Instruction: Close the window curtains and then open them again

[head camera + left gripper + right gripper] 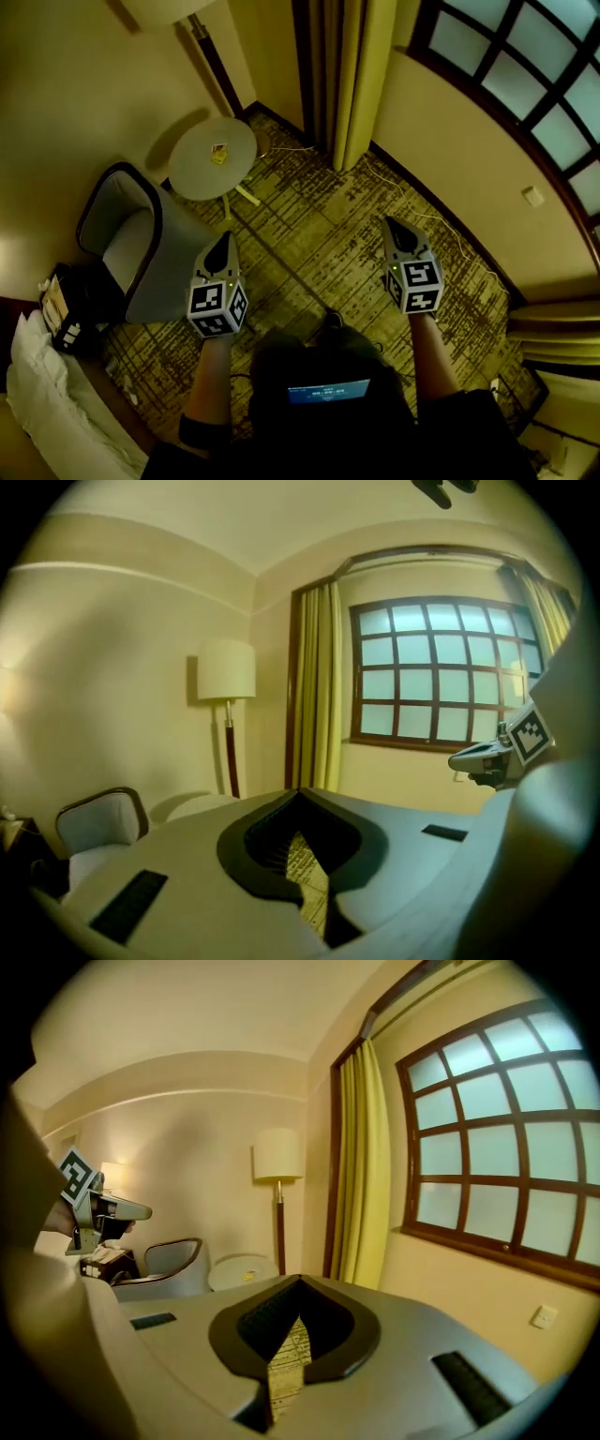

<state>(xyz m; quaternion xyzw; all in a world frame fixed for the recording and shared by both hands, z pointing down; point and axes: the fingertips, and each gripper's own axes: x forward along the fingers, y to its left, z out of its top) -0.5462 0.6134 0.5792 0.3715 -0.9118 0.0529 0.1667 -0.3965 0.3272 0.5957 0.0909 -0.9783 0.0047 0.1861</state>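
Both tools are held out in front of the person, level w/ each other and well apart, noses tipped a bit down over the carpet [319,234]; neither is near any cloth. The left gripper [223,246] has its jaws closed tip to tip w/ nothing btwn them; the right gripper [397,230] is the same, pinched together and empty. That's prob. just a carrying posture, since nothing is within reach. The task's thing: the left curtain [349,75] hangs bunched in a narrow column in the corner, at the left end of the window [525,84]; the right curtain [553,328] is gathered at the other end, beyond the right gripper. The glass btwn them is bare, so the curtains stand open; whether closing hasn't begun or the whole cycle is done, can't tell from this. The floor lamp [202,33], round table [213,155] and armchair [131,244] cluster near the left curtain, so I'd judge the cleaner approach is along the wall under the window; a white cable [403,192] lies on the carpet there, a likely snag for feet.
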